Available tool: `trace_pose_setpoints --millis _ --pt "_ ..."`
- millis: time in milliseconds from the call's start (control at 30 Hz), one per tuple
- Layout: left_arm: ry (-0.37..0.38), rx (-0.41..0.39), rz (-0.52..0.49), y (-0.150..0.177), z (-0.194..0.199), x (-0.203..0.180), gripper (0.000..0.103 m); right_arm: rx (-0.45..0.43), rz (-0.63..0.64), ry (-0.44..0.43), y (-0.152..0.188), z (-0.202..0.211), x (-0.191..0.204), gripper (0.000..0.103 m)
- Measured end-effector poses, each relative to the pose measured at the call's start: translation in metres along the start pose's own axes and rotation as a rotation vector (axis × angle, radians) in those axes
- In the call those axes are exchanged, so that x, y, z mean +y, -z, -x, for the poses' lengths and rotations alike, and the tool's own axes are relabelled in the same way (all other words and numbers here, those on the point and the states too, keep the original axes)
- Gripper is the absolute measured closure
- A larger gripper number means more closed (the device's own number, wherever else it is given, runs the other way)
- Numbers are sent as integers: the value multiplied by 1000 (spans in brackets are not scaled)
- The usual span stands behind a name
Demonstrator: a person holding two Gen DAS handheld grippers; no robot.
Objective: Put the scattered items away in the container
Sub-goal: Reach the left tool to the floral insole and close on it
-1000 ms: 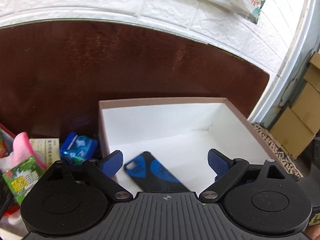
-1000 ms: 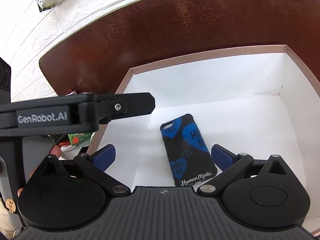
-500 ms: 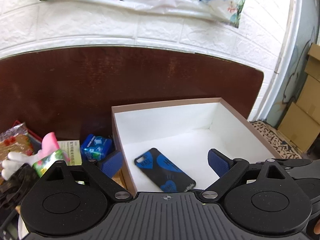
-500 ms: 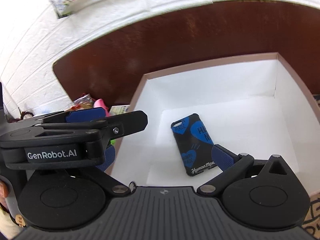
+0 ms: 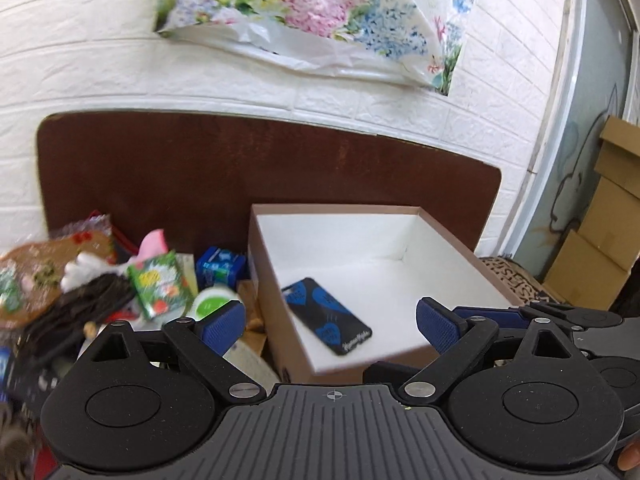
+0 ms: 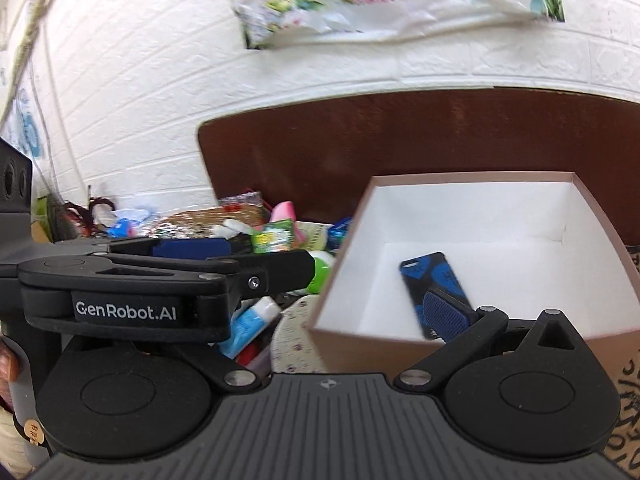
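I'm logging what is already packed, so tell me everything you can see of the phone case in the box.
The phone case is black with blue heart shapes and small white script at one end. It looks like thin, slightly glossy plastic. It lies flat, printed side up, on the white floor of the box, near the left wall and turned at a slant to it. No gripper touches it; nothing else shows in the box.

The right gripper's [image 6: 336, 312] left finger hides behind the other tool; the pile [image 5: 100, 292] left of the fingers blurs, perhaps snack packets.
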State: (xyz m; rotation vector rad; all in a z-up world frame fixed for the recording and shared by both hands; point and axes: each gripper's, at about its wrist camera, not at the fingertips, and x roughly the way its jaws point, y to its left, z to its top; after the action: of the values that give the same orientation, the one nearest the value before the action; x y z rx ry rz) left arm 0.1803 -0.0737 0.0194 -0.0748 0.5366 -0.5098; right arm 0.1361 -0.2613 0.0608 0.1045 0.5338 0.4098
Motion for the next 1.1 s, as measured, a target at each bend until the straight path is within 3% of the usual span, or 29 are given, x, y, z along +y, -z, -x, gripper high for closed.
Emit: trace_pose_setpoints --millis 367,500,800,1100 --pt "-60 -27 75 61 42 5 4 -63 62 9 58 21 35 1" --pt "-73 -3 68 77 42 6 3 -59 66 10 78 20 40 1" --pt "-92 120 108 100 -5 28 5 14 31 23 108 -10 34 6" --pt "-51 190 153 90 -44 40 12 87 -20 9 119 -41 19 15"
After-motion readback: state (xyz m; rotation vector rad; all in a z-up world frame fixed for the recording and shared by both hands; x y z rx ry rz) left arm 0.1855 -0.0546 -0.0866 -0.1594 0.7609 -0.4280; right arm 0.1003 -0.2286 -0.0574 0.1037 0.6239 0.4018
